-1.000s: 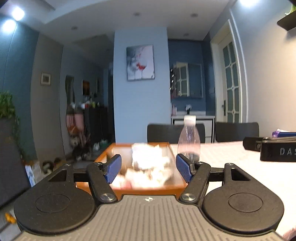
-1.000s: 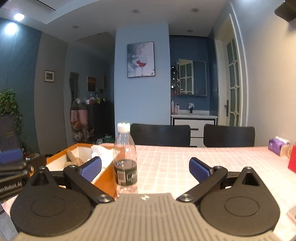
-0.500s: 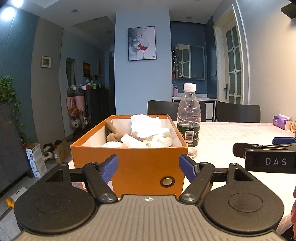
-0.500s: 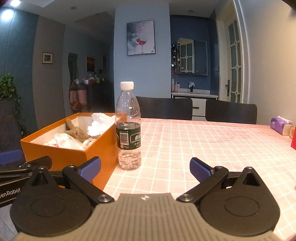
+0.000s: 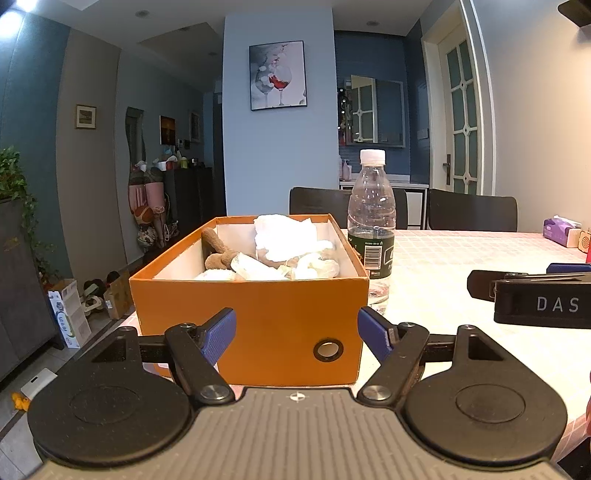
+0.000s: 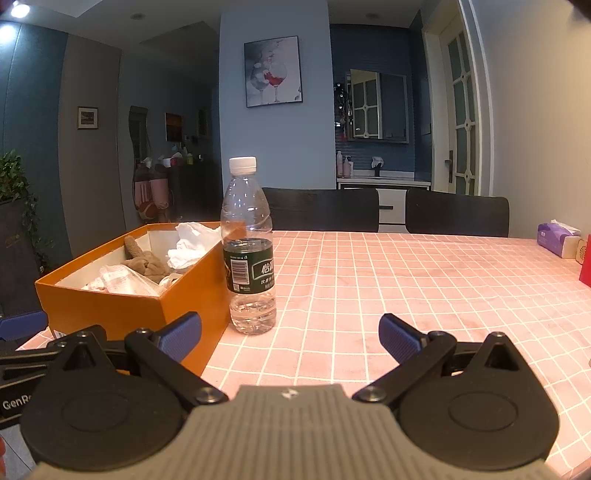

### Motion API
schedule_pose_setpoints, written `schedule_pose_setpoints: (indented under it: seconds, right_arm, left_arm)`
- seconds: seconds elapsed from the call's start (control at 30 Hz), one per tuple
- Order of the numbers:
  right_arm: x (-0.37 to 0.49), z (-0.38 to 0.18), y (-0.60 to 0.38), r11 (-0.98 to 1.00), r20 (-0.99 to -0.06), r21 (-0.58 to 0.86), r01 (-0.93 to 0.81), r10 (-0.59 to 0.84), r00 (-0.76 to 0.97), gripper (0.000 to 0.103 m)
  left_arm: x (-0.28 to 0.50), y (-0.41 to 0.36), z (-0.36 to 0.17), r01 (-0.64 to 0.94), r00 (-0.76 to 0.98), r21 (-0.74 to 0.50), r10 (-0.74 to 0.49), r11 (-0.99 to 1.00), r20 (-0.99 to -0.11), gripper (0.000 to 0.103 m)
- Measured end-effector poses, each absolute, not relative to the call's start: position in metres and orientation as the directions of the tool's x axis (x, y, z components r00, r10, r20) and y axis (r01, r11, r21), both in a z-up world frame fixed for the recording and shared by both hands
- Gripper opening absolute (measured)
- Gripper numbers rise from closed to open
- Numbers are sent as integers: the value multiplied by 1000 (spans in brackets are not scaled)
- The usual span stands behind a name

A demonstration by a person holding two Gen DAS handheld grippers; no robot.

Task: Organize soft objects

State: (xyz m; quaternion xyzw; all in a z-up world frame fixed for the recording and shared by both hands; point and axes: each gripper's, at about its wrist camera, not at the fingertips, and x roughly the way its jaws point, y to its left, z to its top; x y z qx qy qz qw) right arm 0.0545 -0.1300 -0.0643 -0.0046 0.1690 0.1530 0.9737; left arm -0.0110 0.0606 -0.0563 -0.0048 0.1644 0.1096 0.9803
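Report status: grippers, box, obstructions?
Both hand-held grippers open, empty: left, right. Orange box holds soft items. Water bottle upright beside the box.

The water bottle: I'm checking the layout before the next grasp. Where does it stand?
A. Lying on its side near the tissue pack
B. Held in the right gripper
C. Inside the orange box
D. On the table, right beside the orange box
D: the water bottle stands upright on the checked tablecloth, close against the orange box, with both grippers open and empty.

Lighting: dim, cool-blue indoor light from recessed ceiling spots (image 5: 140,13), with glare bursting at the top left corner of both views. Image quality: sharp, no motion blur; strong fisheye bending of the door frame (image 6: 480,92) and walls near the edges.
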Motion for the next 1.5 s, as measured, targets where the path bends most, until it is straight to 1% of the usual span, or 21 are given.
schedule_pose_setpoints:
  seconds: [1.5]
  right_arm:
    - [54, -65, -133, 952, -317, 32, -303, 297, 901, 100]
  left_arm:
    - [-10, 59, -53, -183, 927, 28, 181, 983, -328, 88]
